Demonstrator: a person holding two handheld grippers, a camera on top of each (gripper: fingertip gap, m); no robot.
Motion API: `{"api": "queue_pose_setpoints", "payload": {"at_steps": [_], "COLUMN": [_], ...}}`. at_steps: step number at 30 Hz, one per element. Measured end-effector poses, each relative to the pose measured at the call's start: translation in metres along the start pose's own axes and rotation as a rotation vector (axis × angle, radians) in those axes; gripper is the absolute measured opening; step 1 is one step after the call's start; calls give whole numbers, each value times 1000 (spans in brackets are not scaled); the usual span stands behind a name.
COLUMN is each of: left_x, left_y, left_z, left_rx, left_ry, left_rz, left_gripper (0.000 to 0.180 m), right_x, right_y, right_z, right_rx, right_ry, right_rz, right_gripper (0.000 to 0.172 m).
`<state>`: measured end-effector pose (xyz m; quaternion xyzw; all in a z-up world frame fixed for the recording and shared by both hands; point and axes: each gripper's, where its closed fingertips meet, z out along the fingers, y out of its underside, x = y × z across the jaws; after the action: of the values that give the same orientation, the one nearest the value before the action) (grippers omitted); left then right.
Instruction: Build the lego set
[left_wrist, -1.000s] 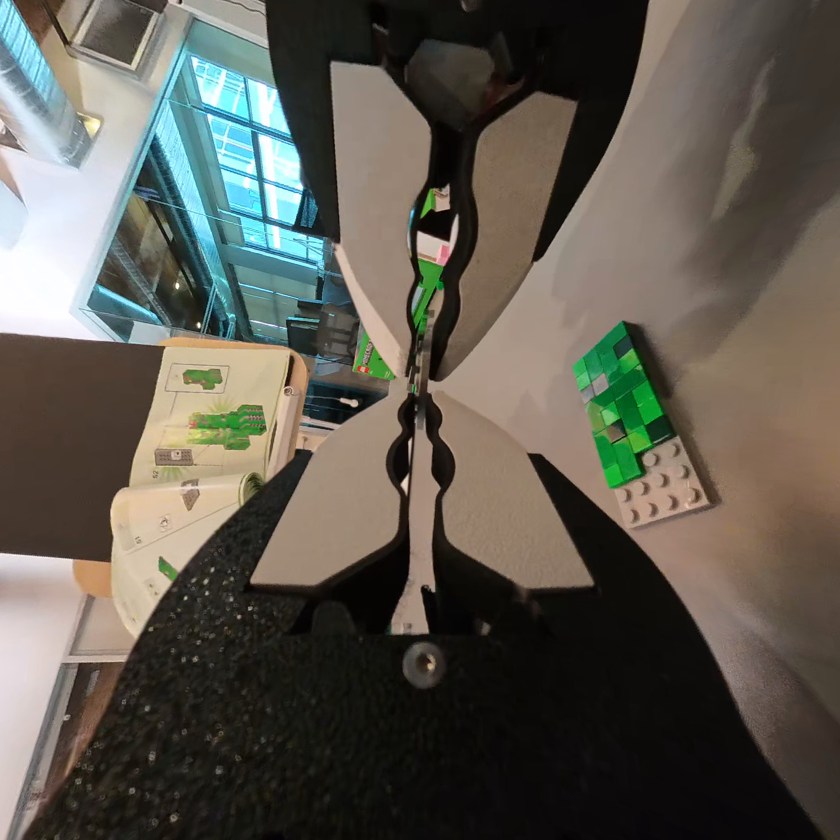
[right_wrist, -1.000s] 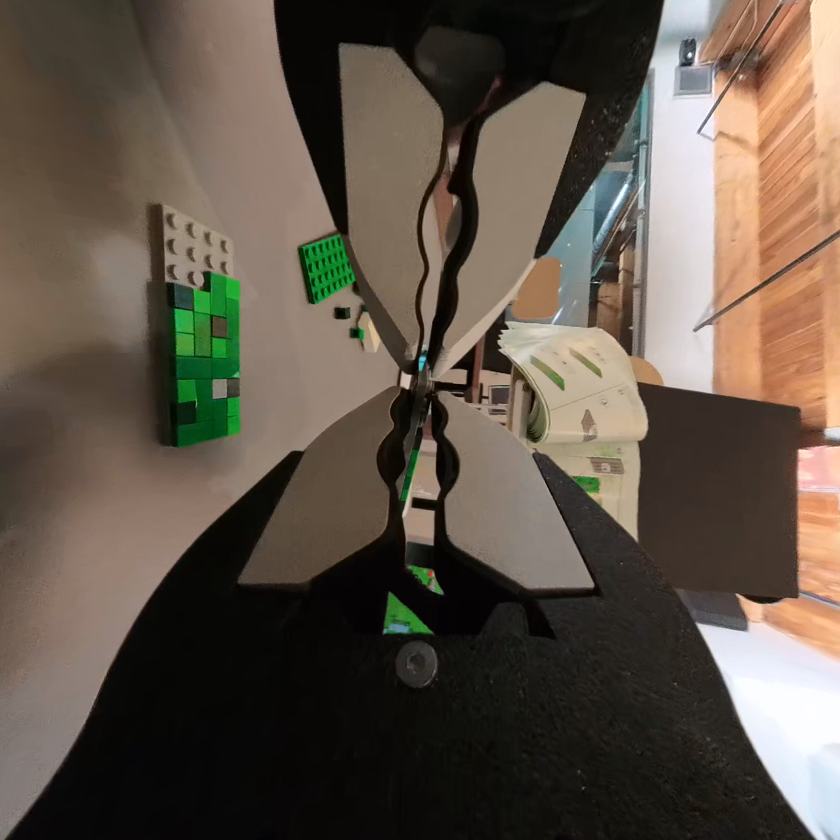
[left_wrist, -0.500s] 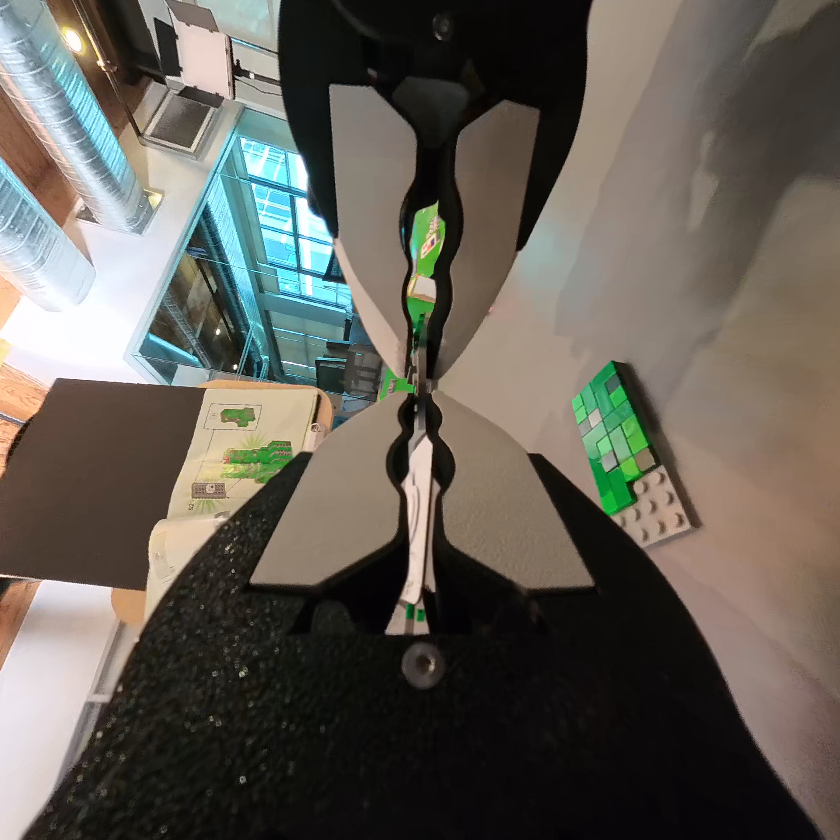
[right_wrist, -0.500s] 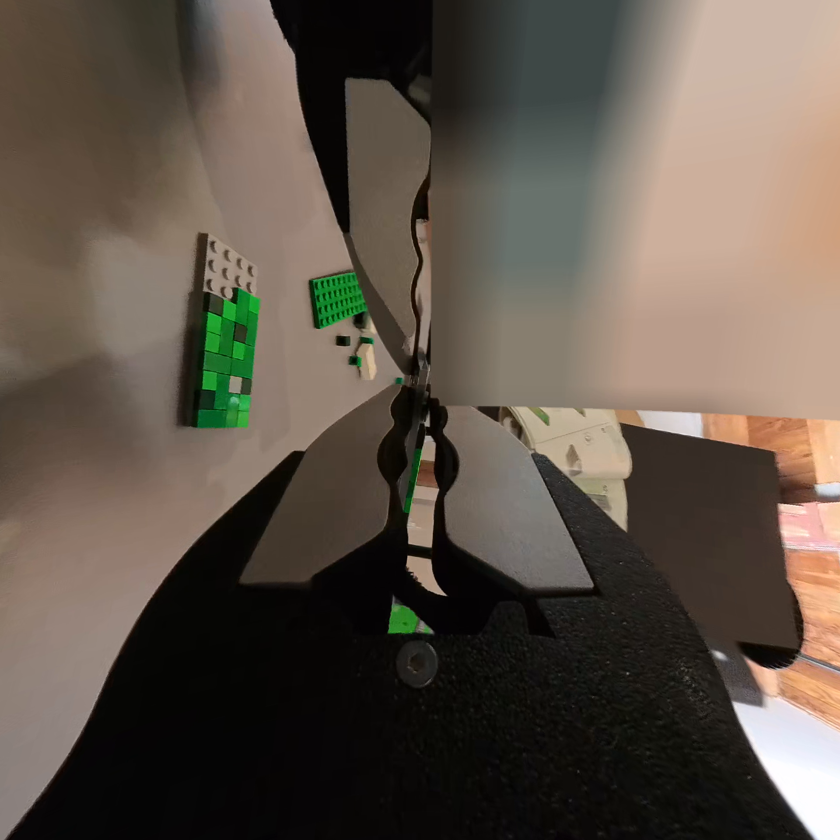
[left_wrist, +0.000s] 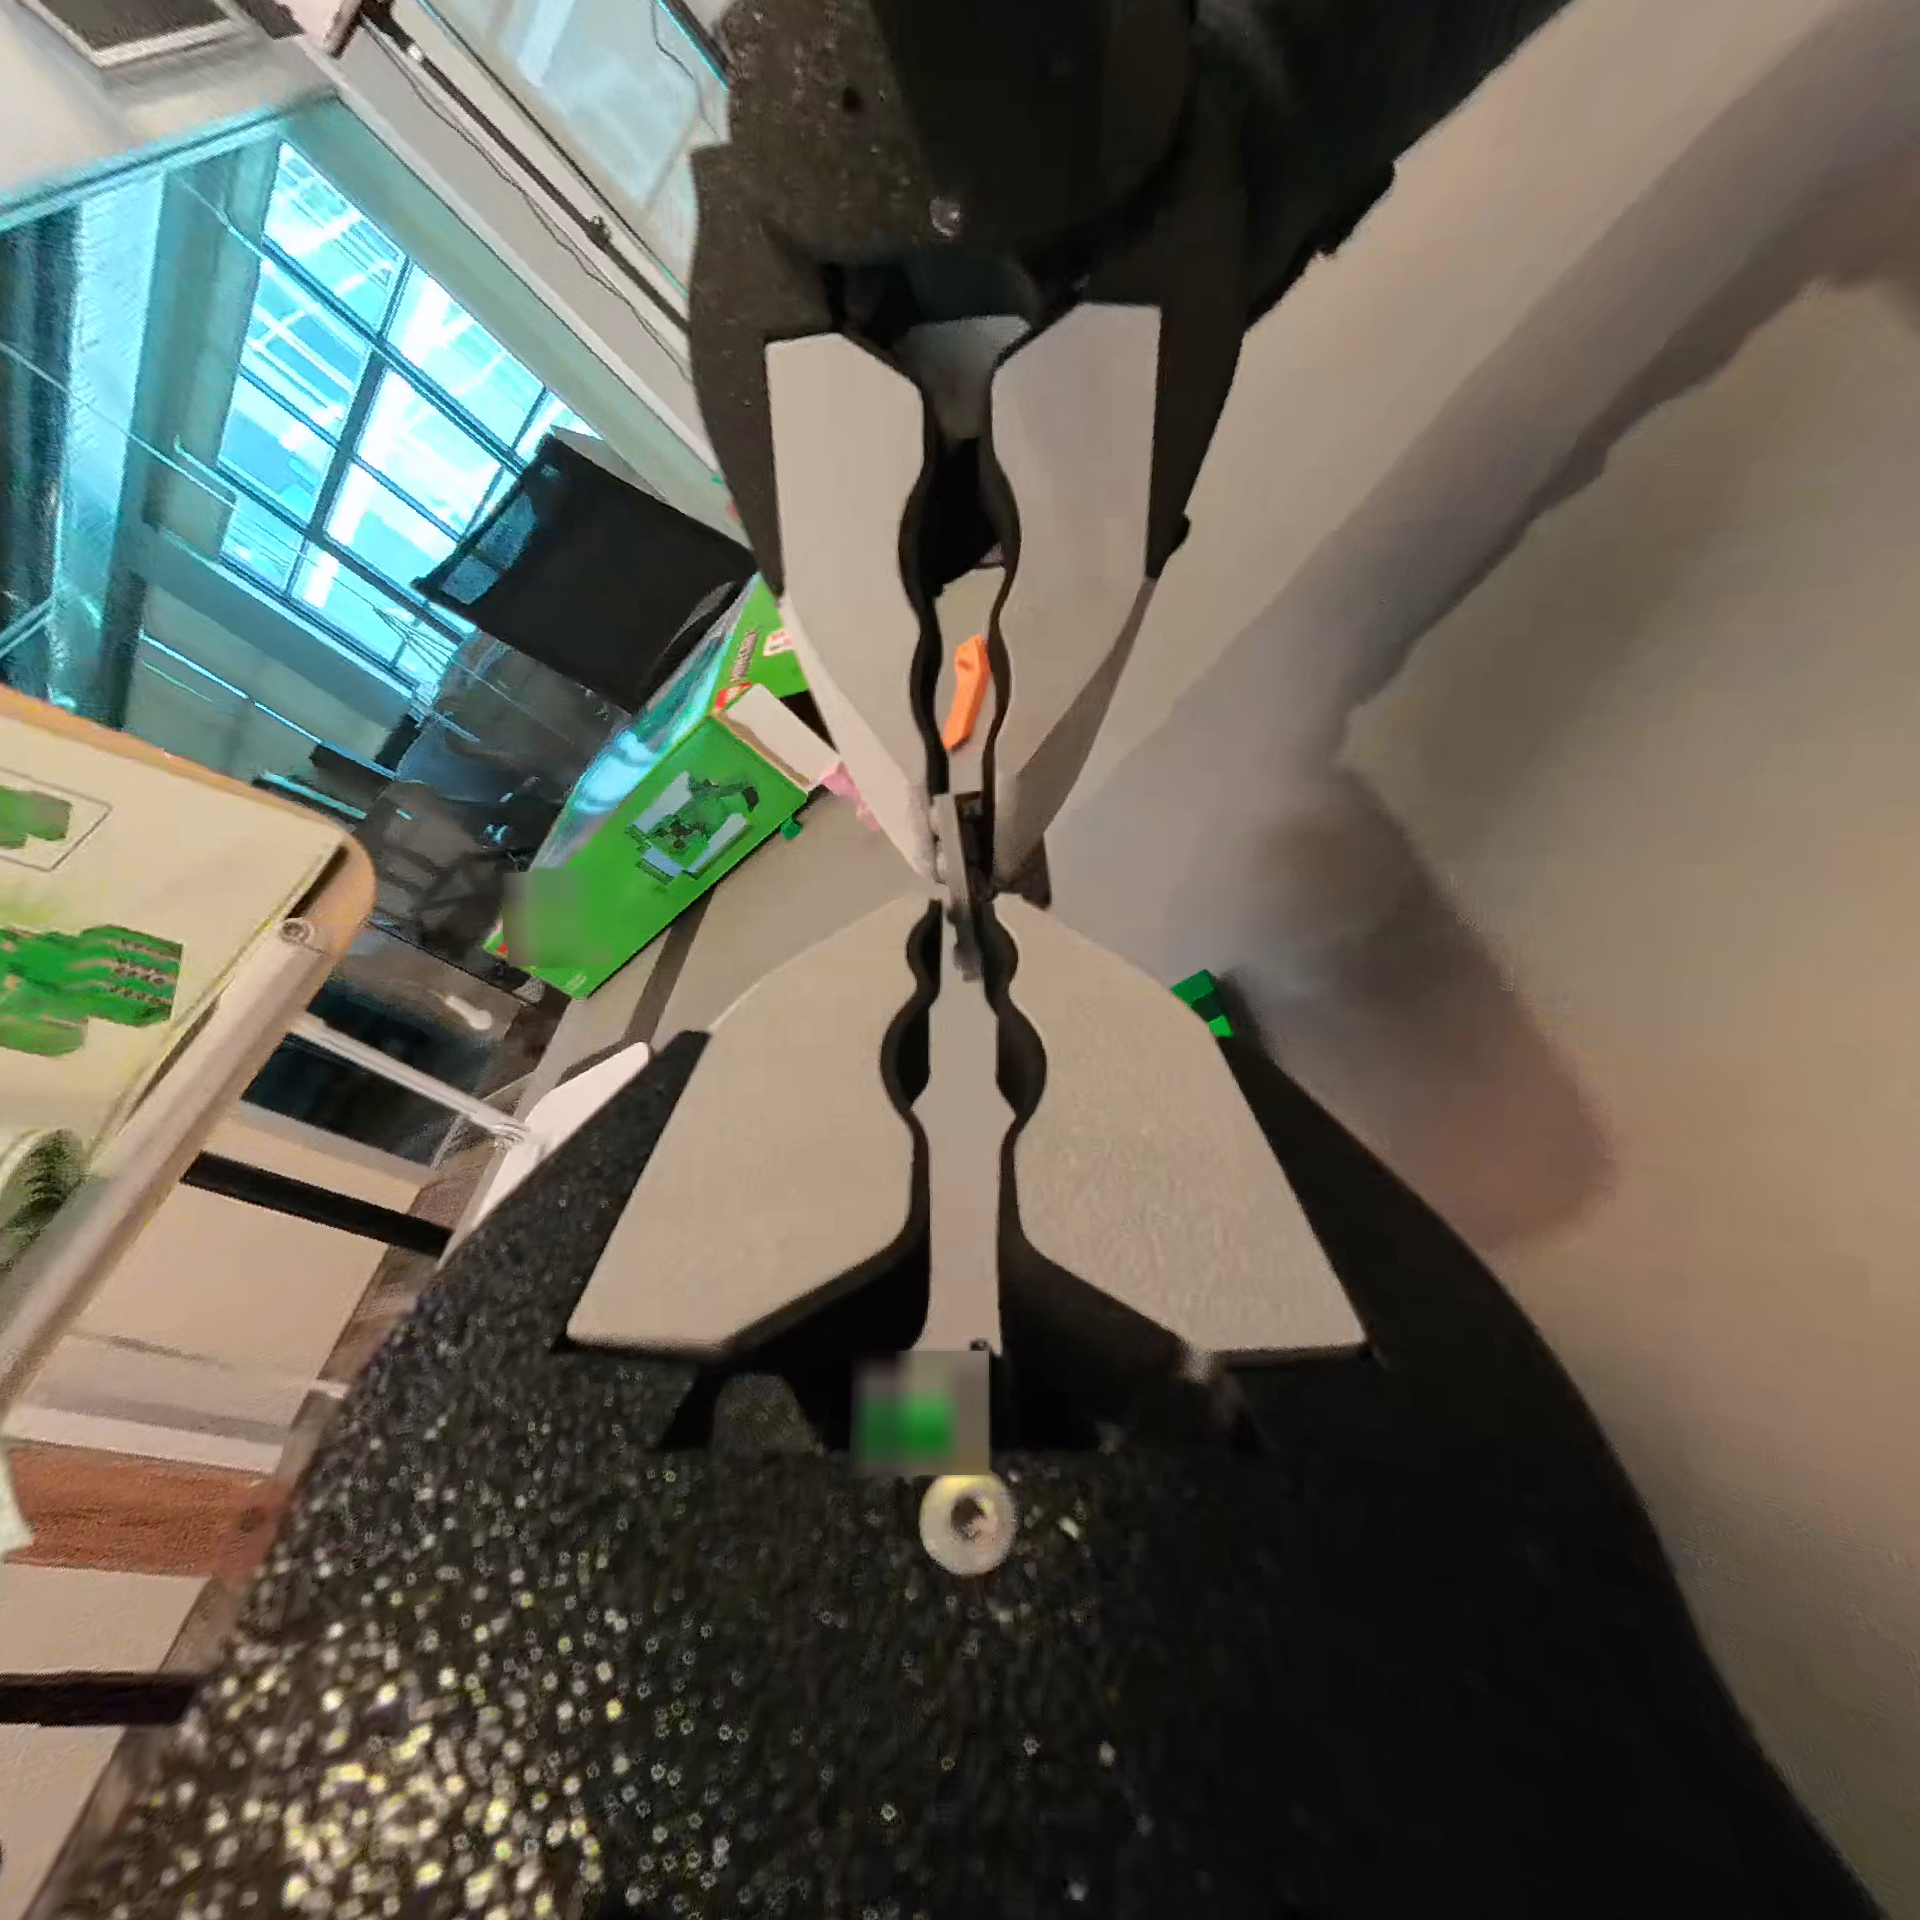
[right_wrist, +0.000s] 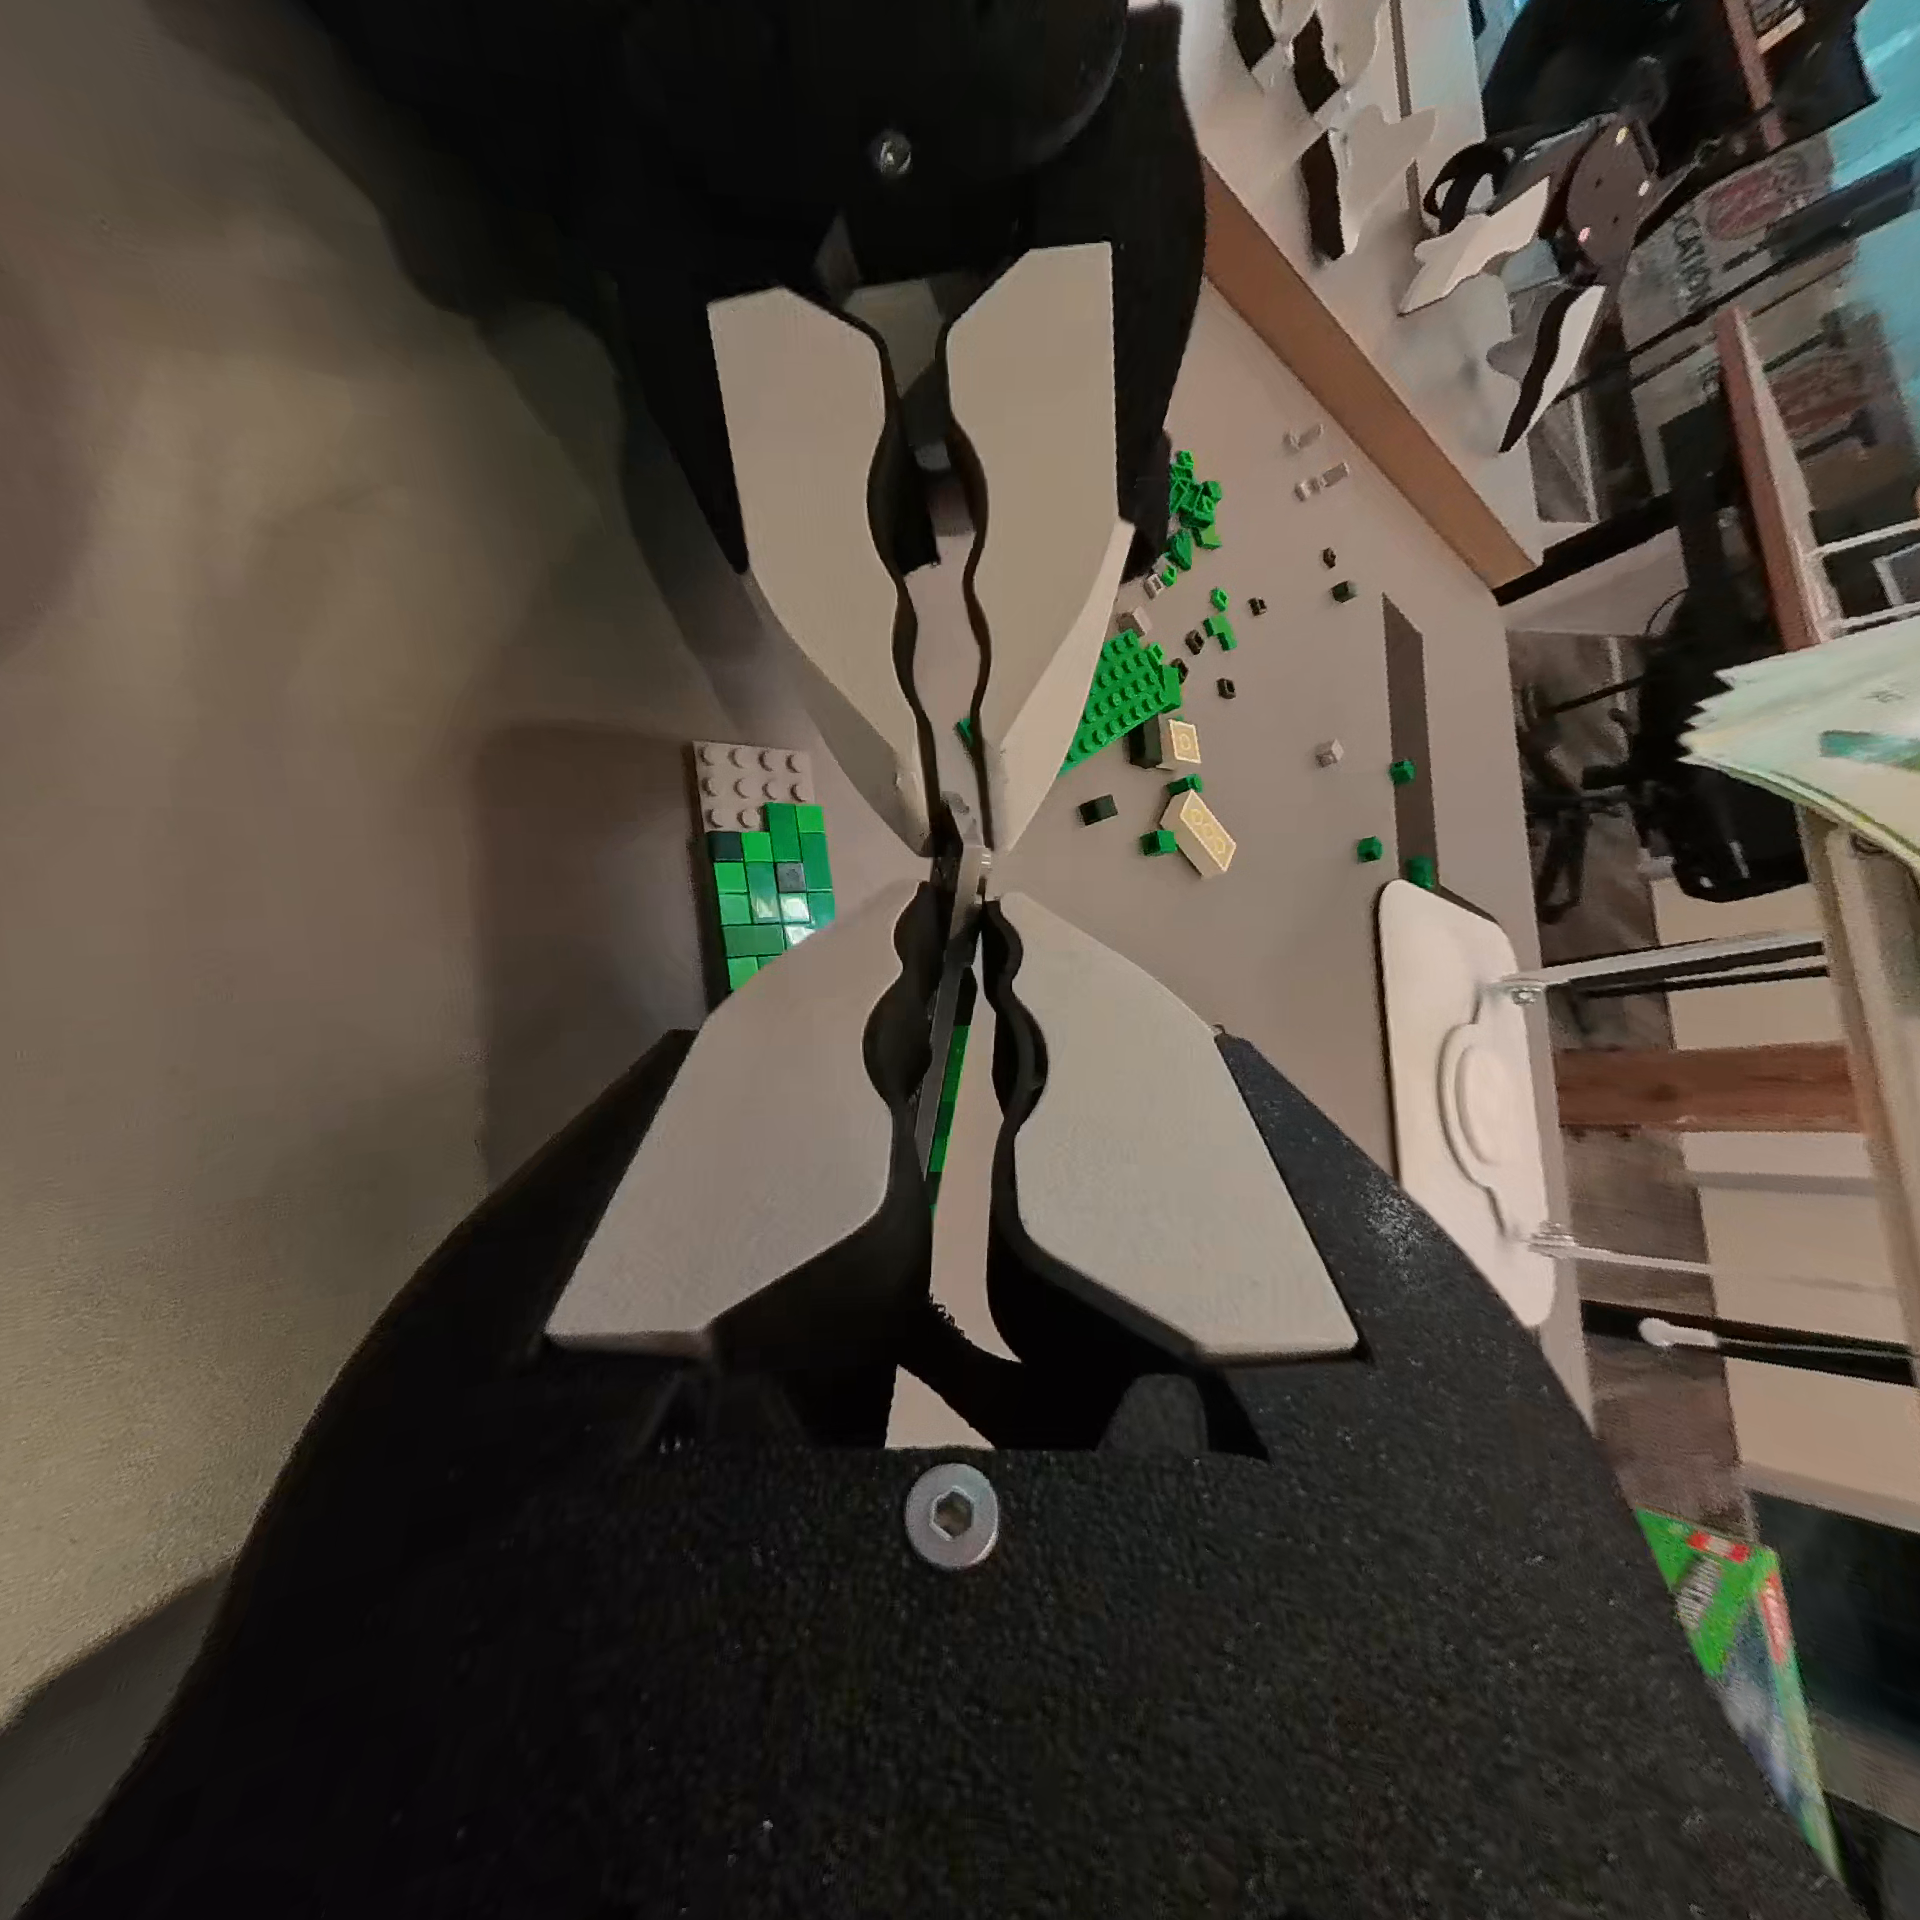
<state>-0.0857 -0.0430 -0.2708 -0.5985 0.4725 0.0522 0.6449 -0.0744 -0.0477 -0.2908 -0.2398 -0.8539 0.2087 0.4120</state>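
Observation:
My two grippers meet tip to tip above the grey table. In the left wrist view my left gripper (left_wrist: 961, 925) is shut on a small grey piece (left_wrist: 948, 831), and the right gripper (left_wrist: 961, 842) comes in from above. In the right wrist view my right gripper (right_wrist: 961, 904) pinches a small light grey piece (right_wrist: 979, 862). A thin dark strip (right_wrist: 940, 1049) runs back between its fingers. The left gripper (right_wrist: 951, 831) faces it from above. A grey studded plate (right_wrist: 748, 779), partly covered with green tiles (right_wrist: 764, 894), lies on the table to the left.
A green studded plate (right_wrist: 1127, 686), two tan bricks (right_wrist: 1200, 831) and several loose green and dark bricks (right_wrist: 1195, 509) lie to the right. A green box (left_wrist: 665, 831) and an orange piece (left_wrist: 966, 691) lie farther off. An instruction booklet (left_wrist: 83, 935) stands on a stand with a white base (right_wrist: 1455, 1091).
Both grippers have turned and swung while staying tip to tip with the small pieces pinched. The tiled plate has slid almost out of the left view, and the loose bricks have come into the right view.

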Motion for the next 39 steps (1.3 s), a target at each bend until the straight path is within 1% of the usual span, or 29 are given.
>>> {"api": "queue_pose_setpoints", "payload": {"at_steps": [4,7,8,10,13,15,18,24,28,32,39], "left_x": [-4,-4,-2,4,3,3,-1,-7,-7,-6,-4], "left_y": [-3,-6,-6,-7,-7,-7,-8,-17,-20,-23,-26], "left_z": [-2,-4,-4,-3,-2,-3,-5,-12,-15,-17,-18], "left_rx": [31,71,75,80,72,70,71,156,190,217,240], "left_ry": [-5,25,43,85,89,96,63,53,68,78,106], "left_rz": [-57,-115,-126,-126,-131,-127,-104,-168,-177,-183,-195], "left_gripper": [16,22,21,13,7,6,5,4,4,4,5], "right_x": [1,-1,-2,-2,-2,-2,3,10,11,7,3], "right_y": [-2,-2,-4,-8,-7,-8,-12,-21,-24,-27,-28], "right_z": [-1,0,0,1,2,3,3,-2,-6,-7,-9], "right_rx": [0,-6,2,20,6,1,10,41,48,64,45], "right_ry": [-23,-35,-41,-47,-45,-34,10,37,24,-14,-64], "right_rz": [19,4,6,21,7,11,27,66,96,99,109], "right_gripper": [7,7,7,7,7,7,7,8,15,8,7]}}
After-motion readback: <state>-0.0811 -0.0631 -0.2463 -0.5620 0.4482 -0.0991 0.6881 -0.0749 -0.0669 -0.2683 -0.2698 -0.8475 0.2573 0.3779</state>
